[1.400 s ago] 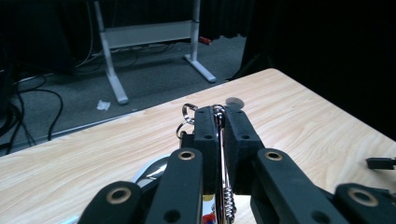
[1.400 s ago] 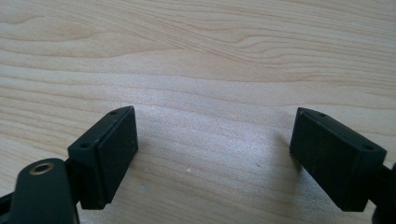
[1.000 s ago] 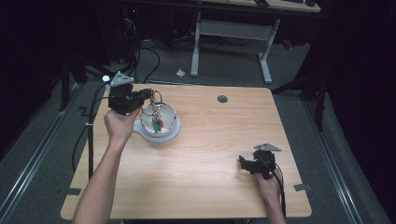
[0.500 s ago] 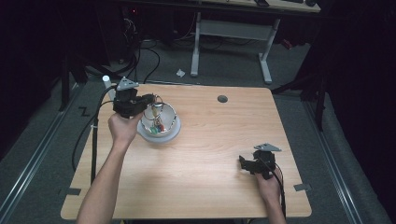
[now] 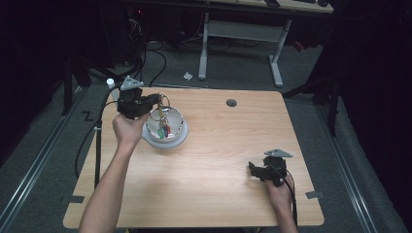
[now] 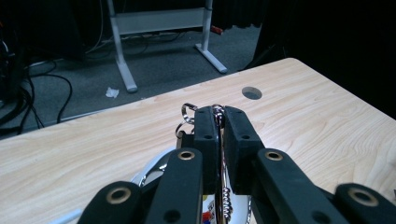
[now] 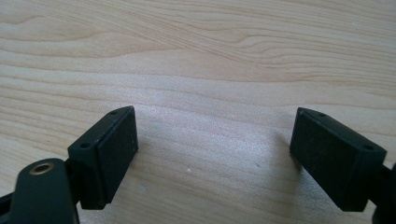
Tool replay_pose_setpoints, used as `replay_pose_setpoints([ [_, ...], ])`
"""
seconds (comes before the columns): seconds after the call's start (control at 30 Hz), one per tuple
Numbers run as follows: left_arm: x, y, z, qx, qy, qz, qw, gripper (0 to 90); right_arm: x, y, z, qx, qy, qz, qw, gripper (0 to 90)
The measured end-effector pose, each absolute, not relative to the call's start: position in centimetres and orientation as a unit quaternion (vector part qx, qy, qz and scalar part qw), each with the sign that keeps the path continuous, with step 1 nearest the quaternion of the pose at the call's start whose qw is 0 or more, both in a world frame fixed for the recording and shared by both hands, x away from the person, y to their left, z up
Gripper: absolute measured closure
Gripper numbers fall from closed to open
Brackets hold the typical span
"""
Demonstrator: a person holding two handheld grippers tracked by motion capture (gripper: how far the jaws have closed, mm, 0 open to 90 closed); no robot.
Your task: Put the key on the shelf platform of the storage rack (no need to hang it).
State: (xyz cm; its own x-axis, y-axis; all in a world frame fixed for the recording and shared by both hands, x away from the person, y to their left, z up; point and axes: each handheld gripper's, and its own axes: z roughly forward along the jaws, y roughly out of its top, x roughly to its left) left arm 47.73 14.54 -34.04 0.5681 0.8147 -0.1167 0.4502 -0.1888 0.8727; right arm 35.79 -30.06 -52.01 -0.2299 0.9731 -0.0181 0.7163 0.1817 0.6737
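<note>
My left gripper (image 5: 156,100) hovers at the left rim of a shiny metal bowl (image 5: 177,138) on the wooden table (image 5: 218,165). It is shut on a keychain (image 5: 163,127) whose metal rings stick up past the jaws. The chain hangs down into the bowl with green and red pieces at its end. In the left gripper view the rings (image 6: 187,112) show beside the closed jaws, a ball chain (image 6: 225,198) drops between them, and the bowl's rim (image 6: 152,171) lies below. My right gripper (image 5: 252,169) rests low near the table's front right, open, with bare wood between its fingers (image 7: 112,149).
A round cable hole (image 5: 231,103) sits near the table's far edge. A small white-capped object (image 5: 111,83) stands off the far left corner. Cables trail off the left side, and a white desk frame (image 5: 240,31) stands on the floor behind.
My left hand has shifted slightly right, and the keychain now hangs over the bowl's middle. The right gripper has stayed put.
</note>
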Motion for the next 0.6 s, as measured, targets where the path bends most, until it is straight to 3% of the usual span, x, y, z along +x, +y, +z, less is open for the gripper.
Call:
replay_pose_setpoints([
  [0.6,47.91,14.19,-33.53,0.743,0.418,0.199,0.482,84.5,35.79,-30.06,-52.01,0.576,0.733,0.278,0.231,15.3],
])
